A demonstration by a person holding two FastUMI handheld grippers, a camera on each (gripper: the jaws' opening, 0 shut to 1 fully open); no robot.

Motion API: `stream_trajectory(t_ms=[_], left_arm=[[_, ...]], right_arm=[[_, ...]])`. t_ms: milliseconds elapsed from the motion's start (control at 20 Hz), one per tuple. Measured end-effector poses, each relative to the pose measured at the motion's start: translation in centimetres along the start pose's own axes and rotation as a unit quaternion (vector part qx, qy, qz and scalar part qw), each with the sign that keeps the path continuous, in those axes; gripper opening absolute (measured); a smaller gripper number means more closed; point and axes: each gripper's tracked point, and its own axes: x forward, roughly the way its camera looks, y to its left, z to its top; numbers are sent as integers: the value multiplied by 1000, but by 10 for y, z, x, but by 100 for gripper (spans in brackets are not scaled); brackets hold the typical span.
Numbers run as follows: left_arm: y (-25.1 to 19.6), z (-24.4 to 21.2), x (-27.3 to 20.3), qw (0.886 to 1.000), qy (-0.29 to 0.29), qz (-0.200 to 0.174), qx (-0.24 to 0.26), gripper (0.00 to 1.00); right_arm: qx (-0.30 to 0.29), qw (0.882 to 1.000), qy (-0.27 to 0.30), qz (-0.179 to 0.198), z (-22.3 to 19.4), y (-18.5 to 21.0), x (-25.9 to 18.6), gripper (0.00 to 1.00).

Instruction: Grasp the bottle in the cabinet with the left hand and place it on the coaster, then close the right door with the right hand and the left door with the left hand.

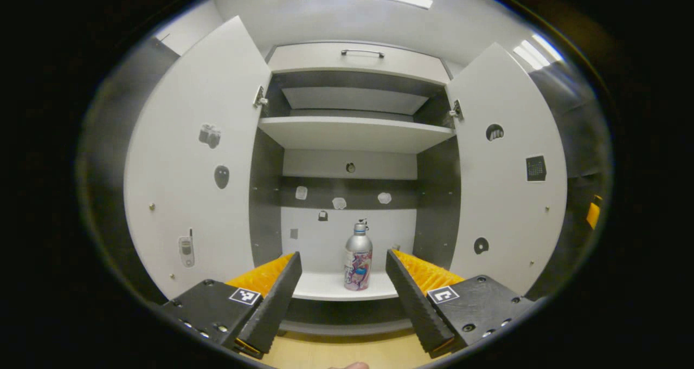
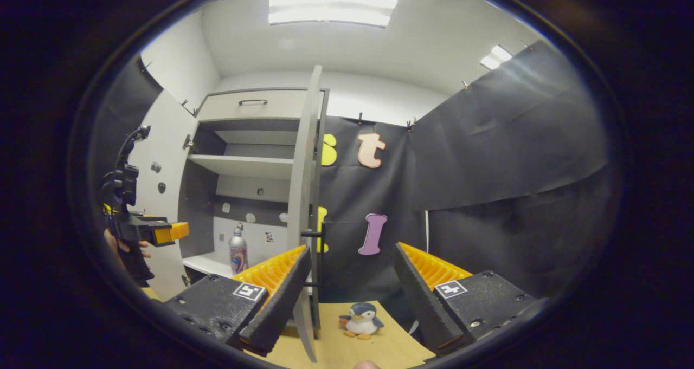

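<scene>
A silver bottle (image 1: pixel 358 257) with a colourful label stands upright on the cabinet's lowest shelf (image 1: pixel 331 290). My left gripper (image 1: pixel 342 282) is open in front of the cabinet, short of the bottle, which sits between the fingers' lines farther back. Both doors stand open: the left door (image 1: pixel 195 163) and the right door (image 1: pixel 507 168). In the right gripper view the bottle (image 2: pixel 237 255) shows inside the cabinet, and the right door (image 2: pixel 303 206) is seen edge-on. My right gripper (image 2: pixel 352 287) is open and empty, beside that door. The left gripper (image 2: pixel 168 232) is held by a hand at the left.
A small penguin toy (image 2: pixel 361 319) sits on the wooden table (image 2: pixel 374 347) near the right door's edge. An upper shelf (image 1: pixel 352 130) and a drawer with a handle (image 1: pixel 362 52) sit above the bottle. Small stickers dot the doors and back panel.
</scene>
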Motion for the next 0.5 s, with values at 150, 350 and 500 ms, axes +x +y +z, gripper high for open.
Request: stream_trajectory(t_ms=[150,350,500], left_arm=[[-3,-4,24,1000,-11,11,14,96],[-17,-20,53,1000,-6,-9,-1,100],[-20,-33,82,1000,4,-10,-8,100]], right_arm=[[-2,1000,3,-21,-3,-15,-2,99],[-7,999,10,-36,-10,-23,-6,99],[-10,998,16,-52,-13,-31,-4,98]])
